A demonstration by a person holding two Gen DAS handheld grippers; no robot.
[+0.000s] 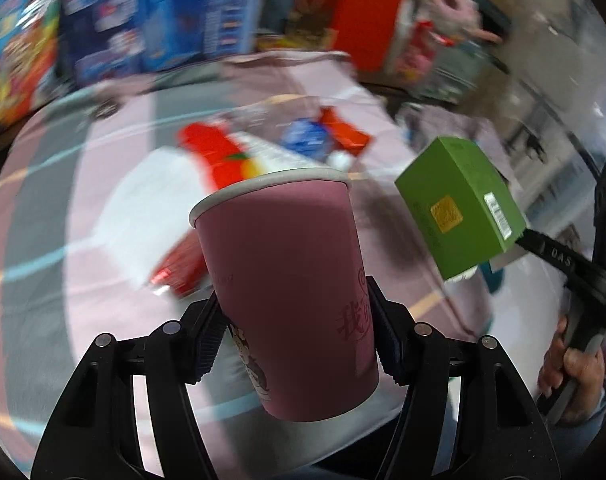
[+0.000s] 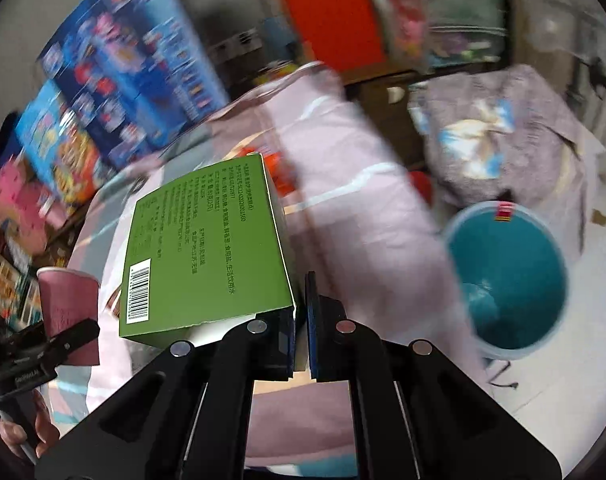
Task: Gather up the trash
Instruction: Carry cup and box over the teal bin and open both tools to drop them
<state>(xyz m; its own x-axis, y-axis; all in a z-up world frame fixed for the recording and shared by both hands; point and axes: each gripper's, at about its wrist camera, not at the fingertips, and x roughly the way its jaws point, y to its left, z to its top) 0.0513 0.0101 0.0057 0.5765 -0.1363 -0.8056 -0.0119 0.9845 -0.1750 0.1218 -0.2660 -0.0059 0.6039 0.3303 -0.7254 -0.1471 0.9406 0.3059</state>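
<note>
My left gripper (image 1: 295, 320) is shut on a pink paper cup (image 1: 287, 280) and holds it upright above the round table. The cup also shows in the right wrist view (image 2: 67, 304) at the far left. My right gripper (image 2: 301, 320) is shut on the edge of a green carton (image 2: 207, 248), held in the air; the carton also shows in the left wrist view (image 1: 459, 208) at the right. A teal bin (image 2: 507, 276) stands on the floor to the right of the table, below the right gripper.
The table (image 1: 39, 208) has a pink and grey cloth with more litter: a red and white package (image 1: 219, 156), a blue wrapper (image 1: 307, 136), a red wrapper (image 1: 347, 132). Colourful boxes (image 2: 135, 80) stand behind it. A draped chair (image 2: 499, 136) stands beyond the bin.
</note>
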